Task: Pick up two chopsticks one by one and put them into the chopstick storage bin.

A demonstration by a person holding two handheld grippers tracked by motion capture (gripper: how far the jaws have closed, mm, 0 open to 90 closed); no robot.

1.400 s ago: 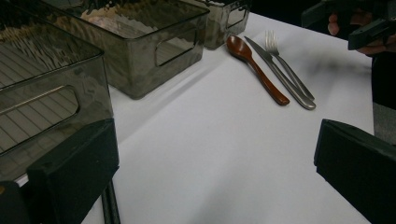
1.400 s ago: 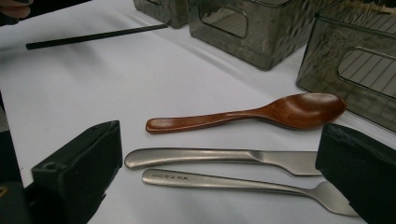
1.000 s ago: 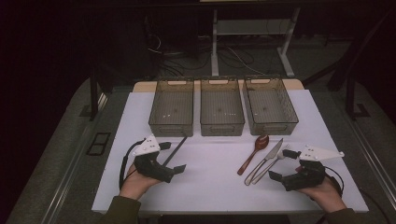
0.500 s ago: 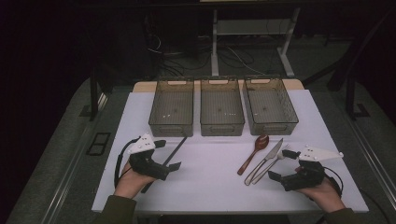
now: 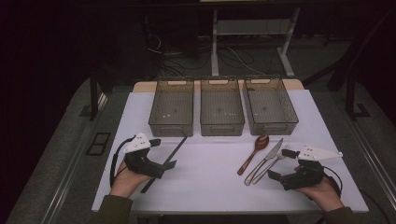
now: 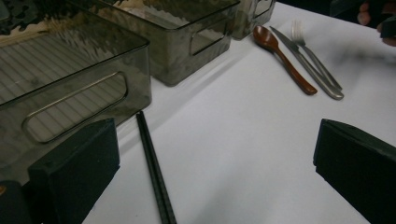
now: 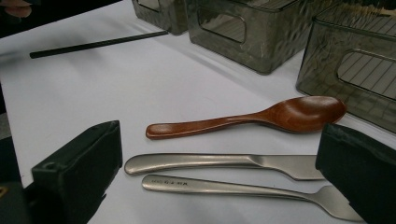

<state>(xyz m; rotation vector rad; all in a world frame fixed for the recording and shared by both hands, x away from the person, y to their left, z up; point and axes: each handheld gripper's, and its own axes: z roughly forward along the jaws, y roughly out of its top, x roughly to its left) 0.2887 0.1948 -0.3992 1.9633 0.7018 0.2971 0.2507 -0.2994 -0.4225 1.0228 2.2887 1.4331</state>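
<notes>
Chopsticks [image 5: 164, 163] lie on the white table [image 5: 210, 177] in the high view, below the left bin [image 5: 172, 107], the left gripper [image 5: 161, 156] spread wide around them. Its own view shows the chopsticks [image 6: 154, 172] between parted jaws. Right gripper [image 7: 219, 186], released, frames spoon [image 7: 252, 117], knife [image 7: 224, 163] and fork [image 7: 243, 189].

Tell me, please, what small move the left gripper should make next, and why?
Probably ease the left gripper forward and down until its jaws straddle the black chopsticks. Its jaws stand wide open, and the chopsticks lie flat on the white table between them, just short of the left bin. Nothing is gripped yet.
</notes>
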